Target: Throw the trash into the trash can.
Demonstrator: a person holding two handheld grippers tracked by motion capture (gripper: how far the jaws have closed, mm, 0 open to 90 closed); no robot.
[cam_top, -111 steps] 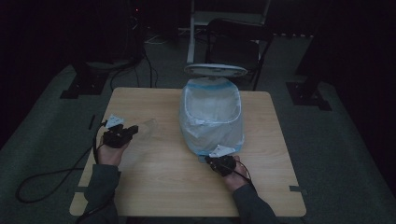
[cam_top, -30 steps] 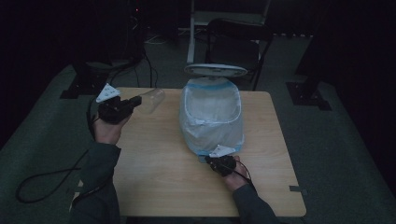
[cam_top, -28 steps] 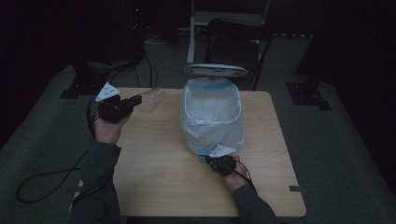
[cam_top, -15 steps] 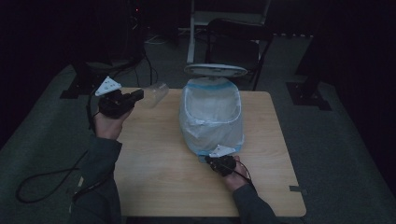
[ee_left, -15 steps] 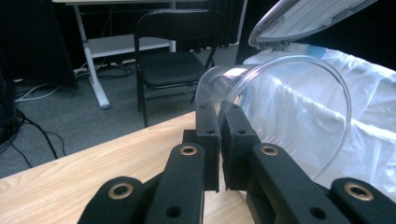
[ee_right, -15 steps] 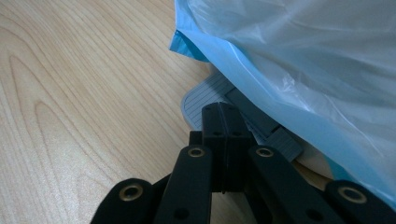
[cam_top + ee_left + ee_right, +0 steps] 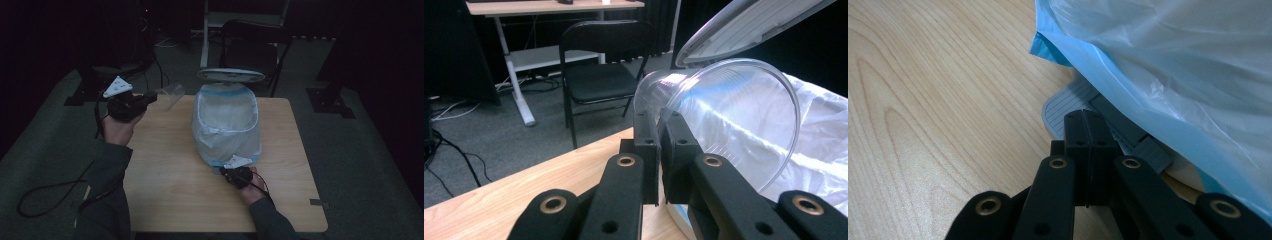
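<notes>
Left gripper: held up in the air over the table's far-left corner, in the person's left hand; grey three-cornered plate on top.
Left jaws: clenched on the rim wall of a clear plastic cup; in the left gripper view the two black pads sit almost together with the thin wall pinched between them.
Cup: lying on its side in the grip, open mouth turned toward the camera on the gripper, base pointing away toward the bin; in the high view it sticks out from the jaws, off the table surface, just left of the bin and apart from it.
Bin: white, lined with a translucent bag with a blue edge, standing on the table's middle-far part; lid hinged up at the far side.
Right gripper: low at the near foot of the bin, in the person's right hand.
Right jaws: closed tight, pad against pad, nothing between them; tips rest on or just over the bin's grey ribbed pedal, under the overhang of the bag. Contact itself I cannot tell.
Table: light wood, bare apart from the bin.
Background: black folding chair on grey carpet behind the table; cables trailing from both grippers.
</notes>
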